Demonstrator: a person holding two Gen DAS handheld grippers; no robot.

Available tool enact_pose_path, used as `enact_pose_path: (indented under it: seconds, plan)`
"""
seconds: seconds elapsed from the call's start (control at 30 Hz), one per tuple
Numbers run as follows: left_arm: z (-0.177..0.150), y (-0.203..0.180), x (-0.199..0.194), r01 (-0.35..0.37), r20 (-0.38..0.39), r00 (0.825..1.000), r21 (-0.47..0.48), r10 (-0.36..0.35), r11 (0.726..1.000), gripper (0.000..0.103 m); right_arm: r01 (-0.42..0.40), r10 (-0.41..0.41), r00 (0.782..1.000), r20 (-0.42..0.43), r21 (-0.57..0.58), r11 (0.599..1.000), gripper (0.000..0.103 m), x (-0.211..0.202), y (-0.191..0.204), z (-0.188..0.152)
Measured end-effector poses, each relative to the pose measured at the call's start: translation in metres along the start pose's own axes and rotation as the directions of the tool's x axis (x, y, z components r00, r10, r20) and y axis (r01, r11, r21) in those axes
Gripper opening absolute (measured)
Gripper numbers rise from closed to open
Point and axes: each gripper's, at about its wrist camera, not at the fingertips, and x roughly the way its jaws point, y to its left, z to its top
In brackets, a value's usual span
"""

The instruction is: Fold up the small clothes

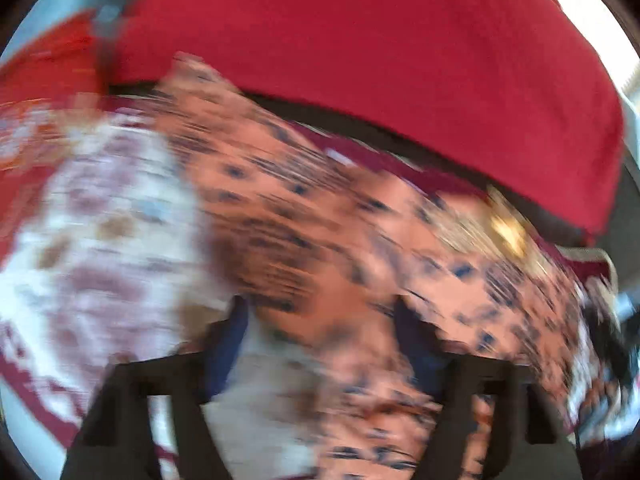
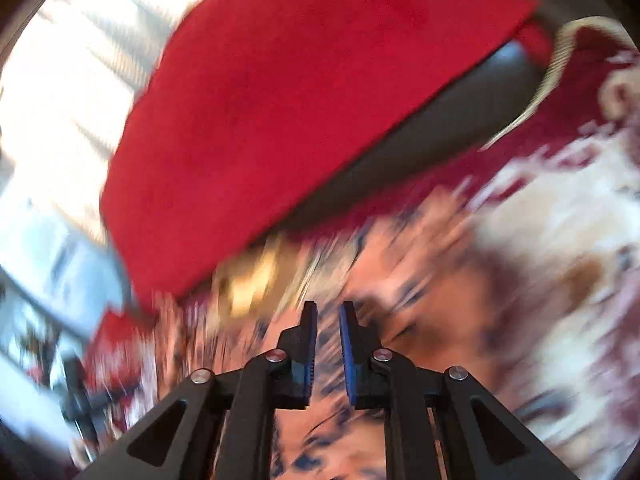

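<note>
Left wrist: left hand-held gripper [image 1: 320,344] wide, empty.

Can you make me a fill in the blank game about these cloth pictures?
1. The big plain cloth at the top is the colour ____.
2. The peach cloth under the grippers has dark ____ printed on it.
3. The left gripper has its jaws spread ____.
4. The right gripper has ____ pads on its fingers.

Missing words: red; spots; open; blue
</note>
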Motion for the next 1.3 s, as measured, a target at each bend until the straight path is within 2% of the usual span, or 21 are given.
enact_pose_path:
  seconds: [0.1, 0.17, 0.2, 0.3, 0.37, 0.4, 0.43, 0.47, 0.53, 0.6, 0.63, 0.67, 0.7, 0.73, 0.83, 0.93, 1.0, 1.1, 1.13, 1.2, 1.3]
  plan:
    - [0.014, 0.044, -0.001, -0.012, -0.003, 1.000, -0.145, 0.012, 0.989, 0.079, 0.066, -0.069, 0.977, -0.204, -0.022, 0.998, 0.022, 0.056, 0.018, -0.025]
    - [0.023, 0.063, 0.011, 0.007, -0.037, 0.999, -0.250, -0.017, 0.968, 0.079, 0.082, -0.086, 0.986, -0.145, -0.036, 0.996, 0.022, 0.055, 0.025, -0.029]
    - [0.028, 0.074, 0.019, 0.019, -0.048, 0.998, -0.317, -0.036, 0.948, 0.079, 0.073, -0.076, 0.984, -0.161, -0.029, 0.997, 0.024, 0.054, 0.028, -0.027]
    - [0.031, 0.089, 0.039, 0.050, -0.038, 0.996, -0.455, -0.076, 0.889, 0.079, -0.040, 0.043, 0.991, -0.127, 0.024, 0.999, 0.025, 0.038, 0.030, -0.026]
    - [0.039, 0.099, 0.055, 0.064, -0.022, 0.996, -0.527, -0.089, 0.848, 0.079, -0.084, 0.088, 0.992, -0.091, 0.049, 0.995, 0.044, 0.024, 0.031, -0.034]
    - [0.042, 0.102, 0.058, 0.071, -0.017, 0.995, -0.555, -0.096, 0.829, 0.079, -0.101, 0.106, 0.991, -0.087, 0.061, 0.993, 0.073, 0.019, 0.034, -0.040]
    - [0.046, 0.104, 0.067, 0.084, -0.010, 0.994, -0.583, -0.111, 0.808, 0.079, -0.126, 0.131, 0.989, -0.071, 0.068, 0.990, 0.079, 0.012, 0.036, -0.046]
    - [0.053, 0.105, 0.080, 0.097, -0.004, 0.992, -0.602, -0.125, 0.792, 0.079, -0.149, 0.152, 0.987, -0.048, 0.065, 0.987, 0.079, 0.006, 0.037, -0.051]
    - [0.063, 0.104, 0.092, 0.089, 0.009, 0.994, -0.606, -0.106, 0.791, 0.080, -0.171, 0.172, 0.985, -0.023, 0.042, 0.984, 0.079, -0.002, 0.041, -0.057]
    - [0.074, 0.103, 0.097, 0.112, 0.066, 0.994, -0.602, -0.090, 0.791, 0.080, -0.177, 0.177, 0.984, -0.005, 0.031, 0.984, 0.079, -0.004, 0.039, -0.060]
    - [0.078, 0.102, 0.100, 0.127, 0.083, 0.992, -0.600, -0.096, 0.790, 0.078, -0.172, 0.172, 0.985, 0.009, 0.033, 0.984, 0.078, -0.006, 0.035, -0.059]
    - [0.081, 0.101, 0.102, 0.127, 0.090, 0.992, -0.599, -0.091, 0.791, 0.057, -0.174, 0.173, 0.985, 0.023, 0.038, 0.984, 0.076, -0.009, 0.027, -0.059]
    - [0.084, 0.098, 0.105, 0.124, 0.090, 0.992, -0.589, -0.088, 0.798, 0.037, -0.173, 0.171, 0.984, 0.039, 0.040, 0.984, 0.070, -0.011, 0.024, -0.058]
    - [0.086, 0.094, 0.110, 0.119, 0.067, 0.993, -0.578, -0.098, 0.807, 0.006, -0.164, 0.163, 0.986, 0.046, 0.036, 0.986, 0.062, -0.010, 0.023, -0.054]
    - [0.091, 0.074, 0.104, 0.044, 0.049, 0.999, -0.501, -0.022, 0.864, 0.008, -0.113, 0.113, 0.991, 0.065, 0.006, 0.994, 0.048, -0.010, 0.023, -0.049]
    - [0.094, 0.037, 0.072, 0.118, 0.138, 0.988, -0.399, -0.067, 0.910, 0.008, -0.102, 0.101, 0.991, 0.083, 0.009, 0.995, 0.045, -0.015, 0.020, -0.046]
    - [0.094, 0.000, 0.049, 0.125, 0.148, 0.985, -0.288, -0.085, 0.949, 0.008, -0.103, 0.100, 0.989, 0.109, 0.016, 0.995, 0.045, -0.022, 0.018, -0.044]
    - [0.080, -0.084, 0.006, 0.168, 0.161, 0.974, -0.050, -0.158, 0.984, 0.008, -0.104, 0.096, 0.984, 0.153, 0.042, 0.994, 0.045, -0.033, 0.011, -0.040]
    - [0.072, -0.107, -0.005, 0.183, 0.160, 0.970, 0.015, -0.183, 0.983, 0.008, -0.107, 0.096, 0.981, 0.168, 0.055, 0.993, 0.045, -0.037, 0.008, -0.039]
    - [0.044, -0.175, -0.031, 0.235, 0.135, 0.956, 0.174, -0.260, 0.956, 0.008, -0.115, 0.096, 0.974, 0.206, 0.087, 0.989, 0.045, -0.048, -0.001, -0.036]
    - [-0.006, -0.266, -0.050, 0.335, 0.021, 0.929, 0.372, -0.369, 0.866, 0.009, -0.107, 0.073, 0.961, 0.265, 0.113, 0.988, 0.045, -0.068, -0.013, -0.034]
